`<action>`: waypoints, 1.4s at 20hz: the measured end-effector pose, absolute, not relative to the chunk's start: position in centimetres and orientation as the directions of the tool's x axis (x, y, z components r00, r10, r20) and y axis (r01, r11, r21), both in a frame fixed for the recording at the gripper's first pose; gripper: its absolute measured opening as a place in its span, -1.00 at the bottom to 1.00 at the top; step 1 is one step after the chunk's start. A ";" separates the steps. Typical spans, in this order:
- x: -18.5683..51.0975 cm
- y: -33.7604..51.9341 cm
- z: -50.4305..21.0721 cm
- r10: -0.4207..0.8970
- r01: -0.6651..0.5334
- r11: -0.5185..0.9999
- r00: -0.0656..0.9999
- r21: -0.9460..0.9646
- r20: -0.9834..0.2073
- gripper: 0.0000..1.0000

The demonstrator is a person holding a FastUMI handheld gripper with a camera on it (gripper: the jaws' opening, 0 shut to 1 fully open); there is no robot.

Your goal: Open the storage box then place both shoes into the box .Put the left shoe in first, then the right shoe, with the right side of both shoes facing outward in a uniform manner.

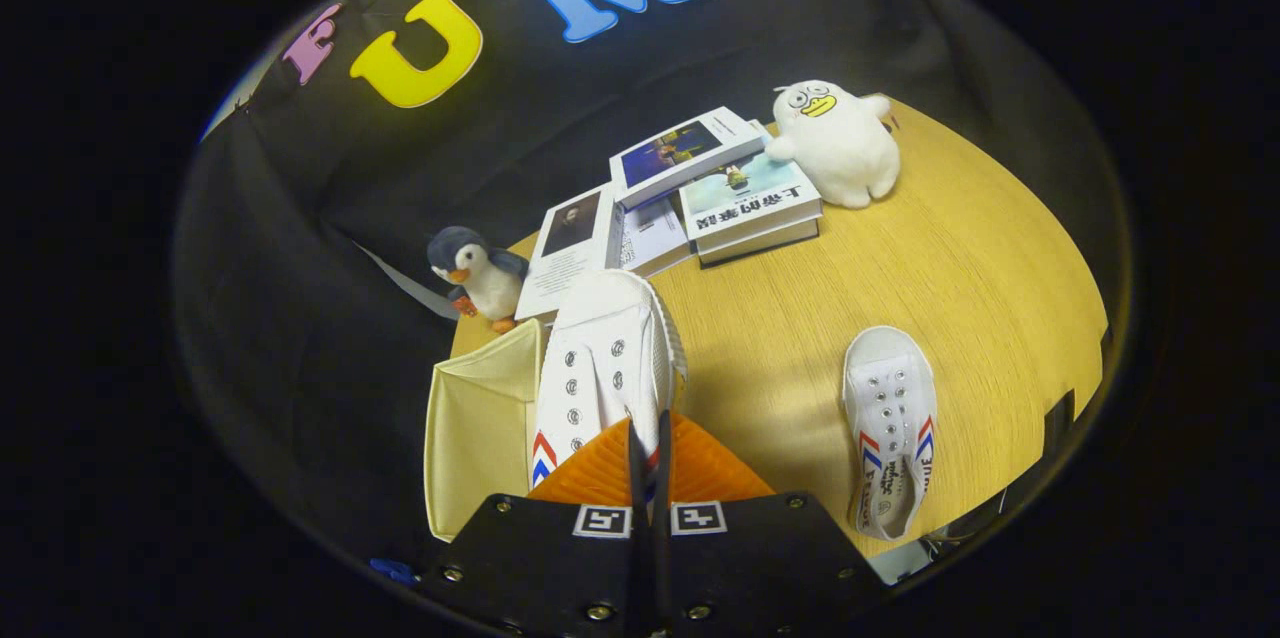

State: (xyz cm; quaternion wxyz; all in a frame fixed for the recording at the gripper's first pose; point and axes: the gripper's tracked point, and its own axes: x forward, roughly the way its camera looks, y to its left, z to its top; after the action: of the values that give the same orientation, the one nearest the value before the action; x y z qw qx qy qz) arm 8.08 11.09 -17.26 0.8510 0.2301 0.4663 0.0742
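we find the gripper [648, 438] clamped on the heel edge of one shoe [600, 368], held just beside the open box [480, 418]. the other shoe [890, 428] lies on the table [980, 258], well apart. we judge the thin pinch risky: the shoe could swing, catch the box wall, or land wrong side out.

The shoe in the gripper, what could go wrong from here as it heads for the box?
The gripper pinches only a thin edge of the held shoe, so it could slip or swing. The storage box has soft cream walls right beside the shoe; its toe might catch the rim and tip or push the box near the penguin toy.
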 end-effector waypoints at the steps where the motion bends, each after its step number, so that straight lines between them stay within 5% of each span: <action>1: 8.2 11.8 -16.8 0.345 0.079 0.883 0.559 0.463 -0.754 -0.99; 28: 6.8 29.6 -23.3 0.365 -0.043 0.922 0.427 0.385 -0.827 -1.00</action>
State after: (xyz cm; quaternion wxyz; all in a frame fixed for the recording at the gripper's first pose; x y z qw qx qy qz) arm 6.75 29.55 -23.29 0.8305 0.1545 0.5209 0.1229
